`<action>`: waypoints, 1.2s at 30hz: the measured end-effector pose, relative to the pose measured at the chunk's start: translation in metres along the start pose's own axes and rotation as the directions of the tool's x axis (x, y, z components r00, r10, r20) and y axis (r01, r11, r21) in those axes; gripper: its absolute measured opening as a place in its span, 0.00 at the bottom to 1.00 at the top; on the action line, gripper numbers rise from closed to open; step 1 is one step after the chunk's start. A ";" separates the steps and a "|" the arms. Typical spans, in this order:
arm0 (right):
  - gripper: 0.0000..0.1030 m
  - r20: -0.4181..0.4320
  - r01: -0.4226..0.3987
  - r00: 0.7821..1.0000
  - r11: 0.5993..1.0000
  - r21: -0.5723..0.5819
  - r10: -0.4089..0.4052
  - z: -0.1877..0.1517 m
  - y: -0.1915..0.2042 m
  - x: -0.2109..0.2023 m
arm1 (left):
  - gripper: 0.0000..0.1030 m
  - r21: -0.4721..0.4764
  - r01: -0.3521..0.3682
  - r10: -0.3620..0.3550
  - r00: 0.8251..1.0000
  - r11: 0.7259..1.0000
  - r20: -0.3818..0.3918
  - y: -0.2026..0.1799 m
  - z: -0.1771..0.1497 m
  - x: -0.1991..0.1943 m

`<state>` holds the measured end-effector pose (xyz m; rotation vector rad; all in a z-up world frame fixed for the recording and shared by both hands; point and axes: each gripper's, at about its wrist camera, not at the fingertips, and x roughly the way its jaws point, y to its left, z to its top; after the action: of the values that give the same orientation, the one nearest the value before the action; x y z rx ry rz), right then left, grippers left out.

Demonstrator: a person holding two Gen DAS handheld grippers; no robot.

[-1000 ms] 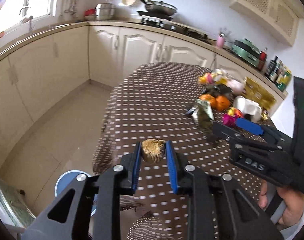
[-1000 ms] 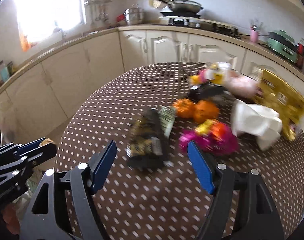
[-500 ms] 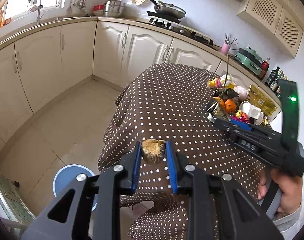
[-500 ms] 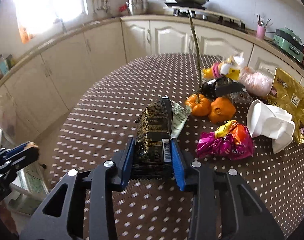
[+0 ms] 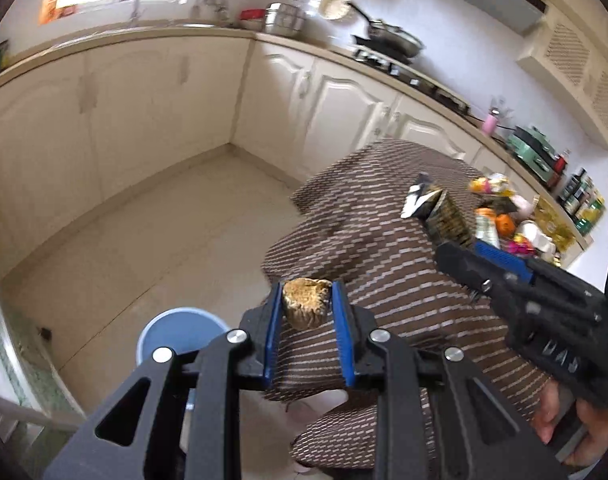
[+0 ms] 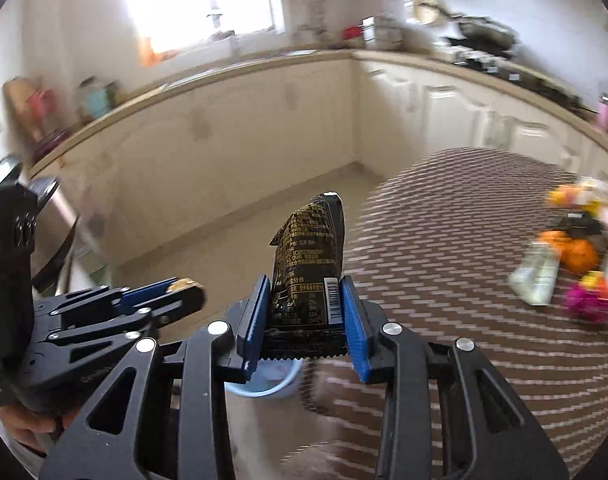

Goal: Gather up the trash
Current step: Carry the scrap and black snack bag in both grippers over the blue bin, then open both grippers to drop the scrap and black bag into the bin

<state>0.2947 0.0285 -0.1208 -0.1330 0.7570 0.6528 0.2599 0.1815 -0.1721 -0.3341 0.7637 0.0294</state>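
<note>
Trash is sitting in both grippers at this moment. The left gripper is pinching a crumpled brown wad between its blue pads, and the right gripper is clamping a black snack wrapper near its serrated bottom seam, so the wrapper's long axis is standing up and away from the jaws, leaning slightly to the right.

The relation that matters is each load against the blue bin on the floor. In the left wrist view the bin is lying below and to the left of the wad, beside the near edge of the desk, so the wad is not yet hanging over the opening. In the right wrist view only a slice of the bin's rim is showing, directly beneath the wrapper's clamped end. Judging from that, the right gripper seems to be the better lined up of the two, while the left one is looking at a short shift to the left before letting go.

More trash is lying on the far right of the desk: orange peels, a pink wrapper and a pale packet. Both views are streaked with motion blur, so finer detail there is hard to tell.
</note>
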 end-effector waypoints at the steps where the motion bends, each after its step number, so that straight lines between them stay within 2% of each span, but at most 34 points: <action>1: 0.33 -0.021 -0.026 0.999 1.000 -0.011 0.026 -0.002 0.011 0.012 | 0.23 -0.015 -0.014 0.013 1.000 1.000 -0.006 0.010 -0.003 0.000; 7: 0.33 -0.169 -0.115 0.980 0.993 -0.038 0.108 -0.026 0.057 0.087 | 0.23 -0.111 -0.099 0.090 0.993 0.989 -0.081 0.075 -0.029 0.014; 13: 0.33 -0.281 -0.115 0.955 0.992 -0.046 0.097 -0.052 0.076 0.146 | 0.23 -0.167 -0.159 0.129 0.976 0.973 -0.177 0.120 -0.055 0.049; 21: 0.33 -0.341 -0.081 0.937 0.996 -0.023 0.068 -0.066 0.070 0.194 | 0.23 -0.170 -0.197 0.152 0.958 0.966 -0.244 0.143 -0.051 0.107; 25: 0.33 -0.348 -0.071 0.936 0.997 -0.012 0.063 -0.066 0.068 0.207 | 0.24 -0.185 -0.194 0.149 0.962 0.963 -0.230 0.148 -0.041 0.125; 26: 0.33 -0.351 -0.071 0.934 0.997 -0.009 0.063 -0.066 0.068 0.210 | 0.26 -0.198 -0.191 0.147 0.965 0.962 -0.216 0.150 -0.037 0.127; 28: 0.33 -0.356 -0.071 0.932 0.997 -0.006 0.064 -0.067 0.067 0.214 | 0.43 -0.209 -0.195 0.152 0.967 0.958 -0.206 0.152 -0.034 0.129; 30: 0.33 -0.363 -0.073 0.930 0.997 -0.006 0.066 -0.067 0.069 0.218 | 0.48 -0.209 -0.201 0.160 0.967 0.957 -0.196 0.154 -0.033 0.129; 36: 0.33 -0.384 -0.084 0.920 0.996 -0.006 0.075 -0.071 0.072 0.227 | 0.51 -0.229 -0.217 0.168 0.962 0.949 -0.216 0.166 -0.044 0.127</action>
<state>0.3324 0.1756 -0.3172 -0.2568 1.1388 0.7223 0.2977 0.3131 -0.3362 -0.5068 0.9877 0.2843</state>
